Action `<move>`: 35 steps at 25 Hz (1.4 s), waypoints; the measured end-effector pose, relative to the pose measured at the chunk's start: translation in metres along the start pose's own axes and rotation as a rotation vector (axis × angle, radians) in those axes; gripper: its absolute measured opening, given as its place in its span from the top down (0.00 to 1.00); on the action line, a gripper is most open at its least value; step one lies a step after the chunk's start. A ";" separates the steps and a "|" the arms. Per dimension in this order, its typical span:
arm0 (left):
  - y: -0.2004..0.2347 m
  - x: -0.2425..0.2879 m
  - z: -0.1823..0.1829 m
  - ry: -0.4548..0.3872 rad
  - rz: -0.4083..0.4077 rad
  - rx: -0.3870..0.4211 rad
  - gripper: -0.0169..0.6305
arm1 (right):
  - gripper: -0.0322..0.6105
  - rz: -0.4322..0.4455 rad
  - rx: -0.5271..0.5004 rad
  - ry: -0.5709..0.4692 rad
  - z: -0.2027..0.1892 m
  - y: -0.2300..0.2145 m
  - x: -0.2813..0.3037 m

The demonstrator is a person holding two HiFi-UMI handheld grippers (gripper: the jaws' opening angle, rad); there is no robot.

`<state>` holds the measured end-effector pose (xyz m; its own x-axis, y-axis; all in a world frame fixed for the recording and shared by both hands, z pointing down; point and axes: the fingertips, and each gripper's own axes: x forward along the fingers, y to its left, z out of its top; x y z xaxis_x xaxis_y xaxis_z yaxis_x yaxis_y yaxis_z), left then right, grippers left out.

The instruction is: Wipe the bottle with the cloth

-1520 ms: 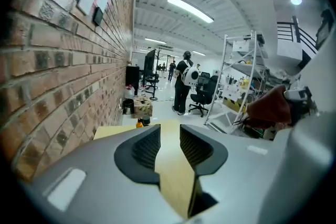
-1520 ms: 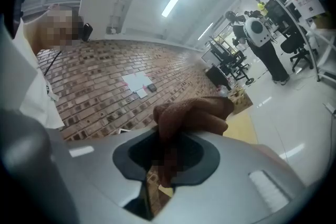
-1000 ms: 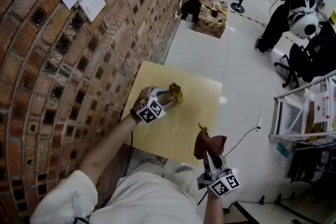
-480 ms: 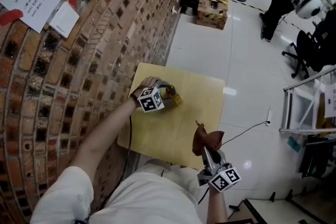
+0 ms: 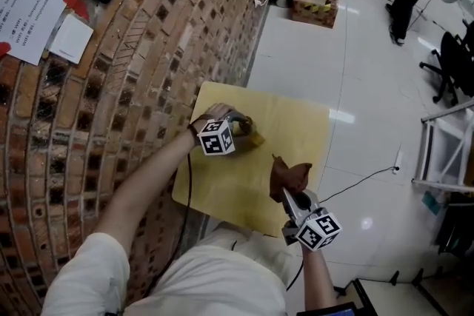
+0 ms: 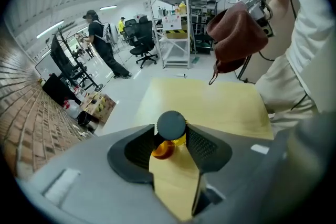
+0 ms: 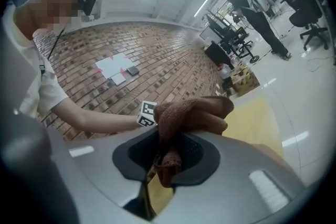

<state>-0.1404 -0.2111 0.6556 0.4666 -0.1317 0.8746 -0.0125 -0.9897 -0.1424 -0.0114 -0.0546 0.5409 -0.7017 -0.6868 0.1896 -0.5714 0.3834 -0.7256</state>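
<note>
- Left gripper [image 6: 170,134]: jaws have just been closing and now pinch the small amber bottle with dark round cap [image 6: 167,145], low at the wall side of the pale yellow square table [image 5: 296,137].
- Right gripper [image 7: 167,152]: jaws clamped on the crumpled brown terry cloth [image 7: 191,113].
- Progress: cloth and bottle are apart, so all the wiping is left.
- A second ago the cloth hung off the table's near edge; now it is over the edge, nearer the bottle.

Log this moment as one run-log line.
left claw: just closed on small dark-capped amber bottle | right claw: shut on brown terry cloth | cloth apart from bottle | wiping: not begun
</note>
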 end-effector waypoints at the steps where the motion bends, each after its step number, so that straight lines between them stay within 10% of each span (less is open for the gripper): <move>1: 0.001 0.000 0.001 -0.007 0.008 -0.019 0.66 | 0.85 -0.008 -0.006 0.006 -0.001 -0.005 0.006; 17: -0.057 0.005 0.027 0.065 0.157 -0.246 0.70 | 0.85 -0.113 0.050 0.013 -0.035 -0.072 0.083; 28: -0.134 -0.007 0.030 0.028 0.152 -0.322 0.71 | 0.85 -0.027 0.036 -0.013 -0.080 -0.025 0.079; 35: -0.141 -0.003 0.037 -0.002 0.147 -0.340 0.71 | 0.85 -0.276 0.003 -0.031 -0.121 -0.067 0.078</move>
<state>-0.1077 -0.0695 0.6561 0.4399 -0.2743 0.8551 -0.3726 -0.9221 -0.1041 -0.0797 -0.0593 0.6839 -0.5061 -0.7837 0.3602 -0.7380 0.1774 -0.6511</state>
